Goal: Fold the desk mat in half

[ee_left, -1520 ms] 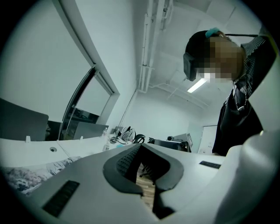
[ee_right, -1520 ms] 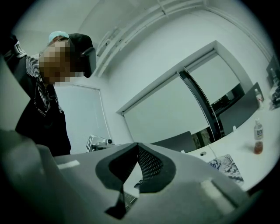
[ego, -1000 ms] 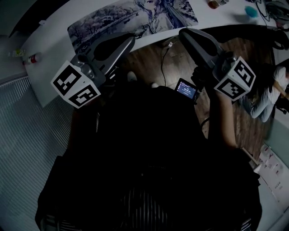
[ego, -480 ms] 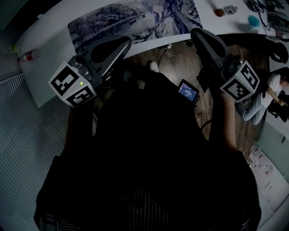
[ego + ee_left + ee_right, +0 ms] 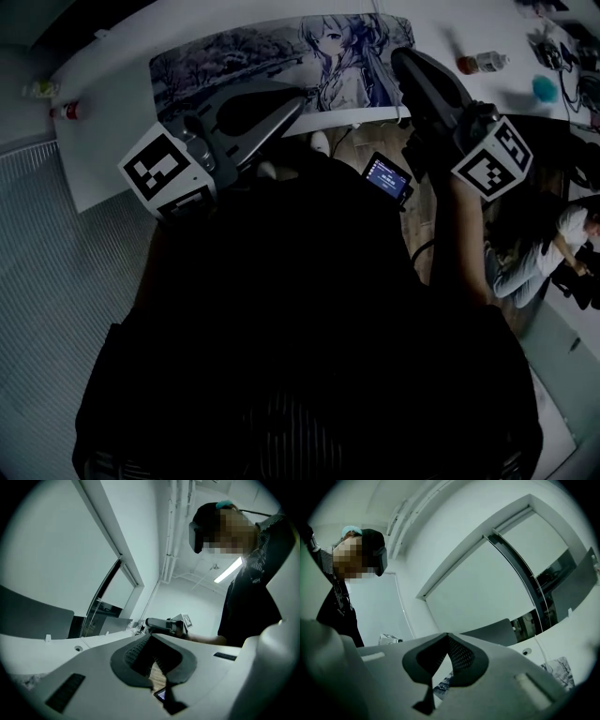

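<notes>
The white tabletop (image 5: 112, 141) stretches ahead of both tongs. The desk mat (image 5: 234, 61), printed with an anime figure and wintry trees, lies flat and unfolded on it. Its near long edge runs along the tabletop's near edge, just beyond the tips.

The left tongs (image 5: 296, 97) point at about the middle of that edge. Their own view shows the ribbed pads (image 5: 136, 651) meeting at the tip with nothing between them. The right tongs (image 5: 397, 54) sit at the mat's right end and are likewise pinched together and empty (image 5: 446, 634).

Below and between the two tongs a small lit screen (image 5: 386, 178) hangs off the tabletop. To the right of the right tongs stand small bottles (image 5: 478, 64), with a teal object (image 5: 544, 87) further right.

No grasp has begun, so the step in hand looks like the reach for the mat's edge. To do it well:
- Spread both tongs before they arrive.
- Slide one pad under the mat's lip rather than pressing down on top.
- Take hold at two spots well apart, so the mat lifts evenly without sagging.
- Carry the held edge over to meet the opposite one squarely.
- Keep the right tongs away from the bottles.
</notes>
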Available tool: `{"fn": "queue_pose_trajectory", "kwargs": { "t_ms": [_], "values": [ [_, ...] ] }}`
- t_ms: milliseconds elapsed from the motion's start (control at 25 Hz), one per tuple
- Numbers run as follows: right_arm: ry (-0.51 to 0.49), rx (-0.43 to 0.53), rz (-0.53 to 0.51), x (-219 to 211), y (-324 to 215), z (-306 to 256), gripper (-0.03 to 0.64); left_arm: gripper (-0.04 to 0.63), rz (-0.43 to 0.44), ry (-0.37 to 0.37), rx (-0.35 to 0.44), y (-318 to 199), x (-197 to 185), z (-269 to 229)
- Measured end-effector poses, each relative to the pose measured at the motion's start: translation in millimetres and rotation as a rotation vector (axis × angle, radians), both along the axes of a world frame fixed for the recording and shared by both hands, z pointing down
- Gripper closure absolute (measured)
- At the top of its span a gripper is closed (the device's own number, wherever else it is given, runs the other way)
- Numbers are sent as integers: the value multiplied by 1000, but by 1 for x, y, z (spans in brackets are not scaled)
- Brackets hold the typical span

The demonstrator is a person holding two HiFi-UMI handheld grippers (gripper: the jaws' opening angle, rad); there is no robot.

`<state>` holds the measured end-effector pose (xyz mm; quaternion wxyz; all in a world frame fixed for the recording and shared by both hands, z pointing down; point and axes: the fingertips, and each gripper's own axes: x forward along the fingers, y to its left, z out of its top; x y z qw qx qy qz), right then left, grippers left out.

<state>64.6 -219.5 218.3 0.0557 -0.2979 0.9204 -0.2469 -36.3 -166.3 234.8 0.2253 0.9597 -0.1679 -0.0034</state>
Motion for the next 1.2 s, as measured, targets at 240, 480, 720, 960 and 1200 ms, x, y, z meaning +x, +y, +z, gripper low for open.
{"fn": "queue_pose_trajectory", "kwargs": {
  "t_ms": [240, 480, 720, 960, 1200],
  "values": [
    [-35, 11, -83, 28, -42, 6, 612, 588, -95, 56, -45, -26, 28, -5],
    [-32, -15, -143, 46, -78, 21, 612, 588, -252, -89, -100, -64, 31, 19],
    [-20, -37, -149, 63, -88, 54, 612, 588, -301, -70, -64, -67, 25, 12],
    [19, -61, -55, 80, -96, 71, 612, 588, -267, -15, -89, -69, 20, 25],
    [90, -89, 138, 141, -107, 85, 612, 588, -95, -4, -67, -84, 54, 17]
  ]
}}
